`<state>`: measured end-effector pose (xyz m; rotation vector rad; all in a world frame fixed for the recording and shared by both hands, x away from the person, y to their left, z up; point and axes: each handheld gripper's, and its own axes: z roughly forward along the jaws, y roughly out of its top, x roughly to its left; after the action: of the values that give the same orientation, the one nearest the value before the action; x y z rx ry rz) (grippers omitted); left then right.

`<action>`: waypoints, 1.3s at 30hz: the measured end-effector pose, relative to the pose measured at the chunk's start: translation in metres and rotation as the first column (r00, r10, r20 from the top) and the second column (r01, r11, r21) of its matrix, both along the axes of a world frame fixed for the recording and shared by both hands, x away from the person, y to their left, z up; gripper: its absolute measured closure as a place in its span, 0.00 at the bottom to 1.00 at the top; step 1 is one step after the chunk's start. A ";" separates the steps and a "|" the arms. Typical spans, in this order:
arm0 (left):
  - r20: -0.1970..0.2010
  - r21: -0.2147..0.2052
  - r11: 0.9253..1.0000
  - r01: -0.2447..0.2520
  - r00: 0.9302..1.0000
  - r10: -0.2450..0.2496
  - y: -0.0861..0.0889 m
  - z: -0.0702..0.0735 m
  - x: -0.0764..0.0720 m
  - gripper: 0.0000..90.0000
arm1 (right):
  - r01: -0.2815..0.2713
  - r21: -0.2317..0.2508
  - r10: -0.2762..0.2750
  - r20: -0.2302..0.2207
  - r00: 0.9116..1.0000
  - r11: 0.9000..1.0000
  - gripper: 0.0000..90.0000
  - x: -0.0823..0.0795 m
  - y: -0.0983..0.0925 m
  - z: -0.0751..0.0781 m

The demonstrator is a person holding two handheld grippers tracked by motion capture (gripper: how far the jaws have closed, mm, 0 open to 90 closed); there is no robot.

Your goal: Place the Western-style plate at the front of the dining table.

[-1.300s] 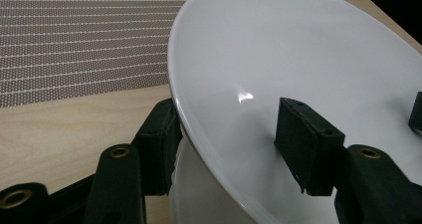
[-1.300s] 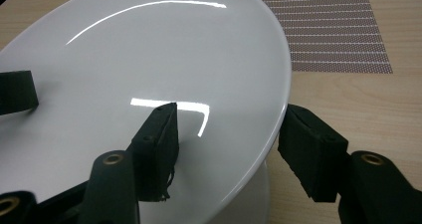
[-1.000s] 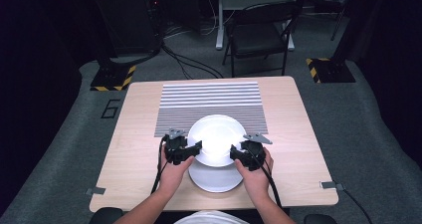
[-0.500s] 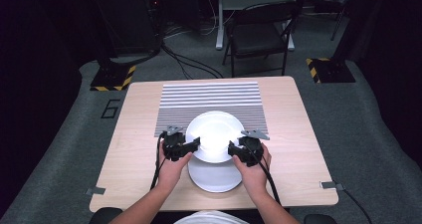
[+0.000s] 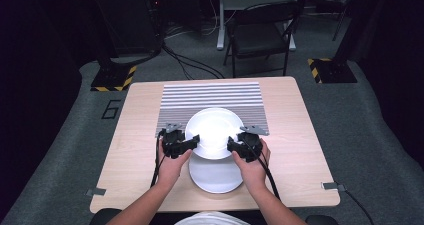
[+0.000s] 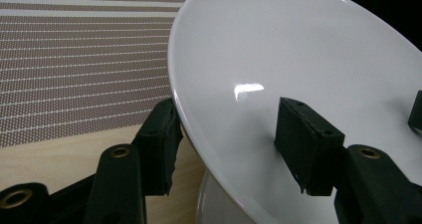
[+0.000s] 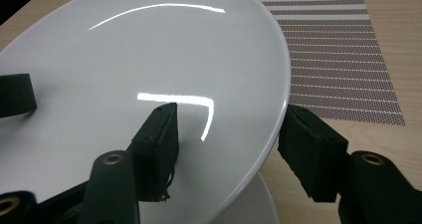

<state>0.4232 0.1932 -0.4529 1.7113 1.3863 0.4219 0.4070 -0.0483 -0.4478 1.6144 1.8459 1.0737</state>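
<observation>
We hold top plate (image 5: pixel 214 132) by opposite rims: left gripper (image 5: pixel 181 145) at its left edge, right gripper (image 5: pixel 241 148) at its right edge. Each pair of jaws straddles rim, one pad above, one below, but gaps visible; firm pinch we cannot tell. Plate lifted, tilted, overlapping mat's (image 5: pixel 210 96) near edge. Second plate (image 5: pixel 216 176) lies flat, nearer us than mat. Both hands equally near; next move likely onto mat.
</observation>
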 end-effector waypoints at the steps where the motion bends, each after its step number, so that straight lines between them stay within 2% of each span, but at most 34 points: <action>1: 0.002 0.003 1.000 -0.001 1.000 0.001 0.001 0.000 0.001 0.48 | -0.005 -0.004 0.005 0.002 1.000 1.000 0.45 0.001 0.000 0.000; 18: 0.011 -0.012 1.000 -0.027 1.000 0.027 0.006 0.002 0.008 0.52 | -0.006 0.001 0.006 0.019 1.000 1.000 0.47 0.011 0.004 0.002; 23: 0.020 -0.004 0.999 -0.034 0.999 0.034 0.007 0.004 0.011 0.53 | -0.010 0.005 0.009 0.020 1.000 1.000 0.49 0.015 0.005 0.003; 30: 0.014 -0.013 0.999 -0.042 0.999 0.042 0.008 0.004 0.013 0.54 | 0.006 0.024 -0.006 0.015 1.000 1.000 0.51 0.020 0.005 0.003; 39: 0.010 -0.005 0.999 -0.052 0.999 0.052 0.011 0.004 0.019 0.54 | 0.004 0.017 -0.004 0.016 1.000 1.000 0.52 0.026 0.009 0.002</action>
<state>0.4424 0.2038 -0.4487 1.6698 1.4253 0.4552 0.4328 -0.0398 -0.4454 1.6133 1.8269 1.0999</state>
